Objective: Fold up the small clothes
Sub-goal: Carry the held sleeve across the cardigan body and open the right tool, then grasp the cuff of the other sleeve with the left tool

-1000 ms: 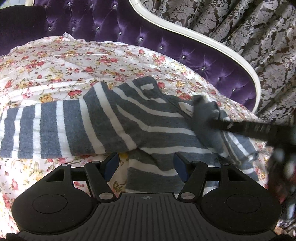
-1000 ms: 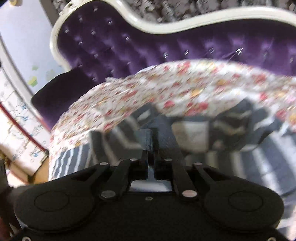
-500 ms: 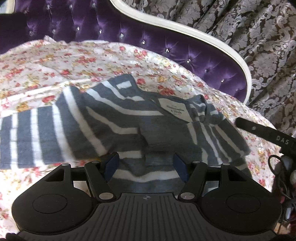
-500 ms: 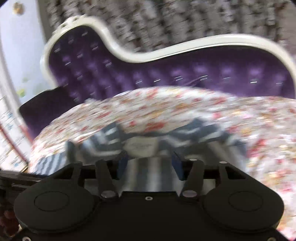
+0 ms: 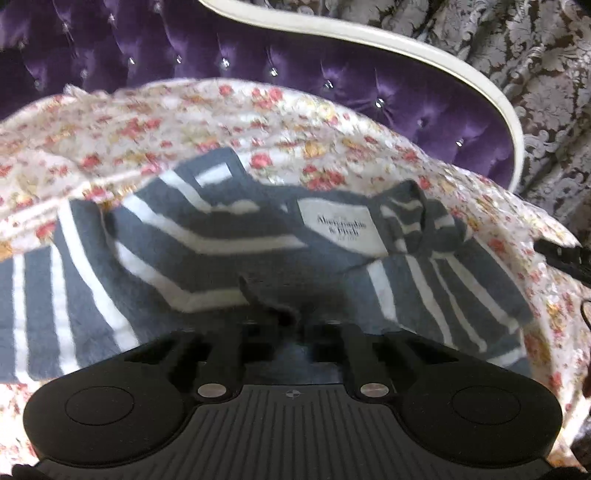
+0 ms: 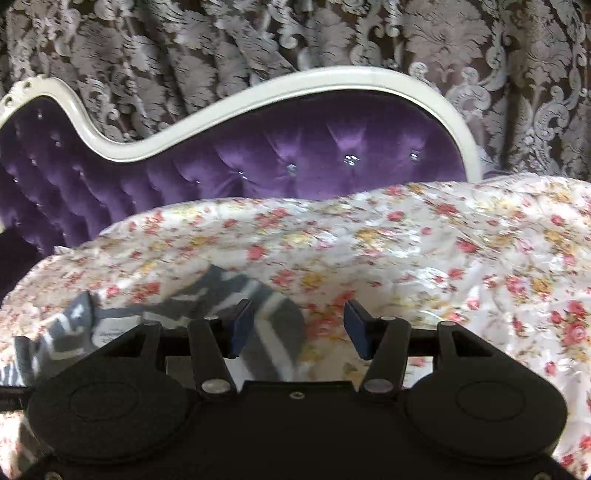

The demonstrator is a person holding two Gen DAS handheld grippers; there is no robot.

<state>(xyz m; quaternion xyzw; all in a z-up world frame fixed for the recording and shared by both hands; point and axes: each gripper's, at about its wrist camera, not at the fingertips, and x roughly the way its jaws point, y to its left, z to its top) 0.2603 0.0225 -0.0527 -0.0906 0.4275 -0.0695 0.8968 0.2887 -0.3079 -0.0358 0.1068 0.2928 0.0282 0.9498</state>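
Around sweater, left jaws now closed.

Soft even light, motion blur, fisheye-curved edges

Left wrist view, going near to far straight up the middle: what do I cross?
Left gripper shut on a pinch of the striped top → its white label → floral sheet → purple tufted backrest → white frame → damask curtain.
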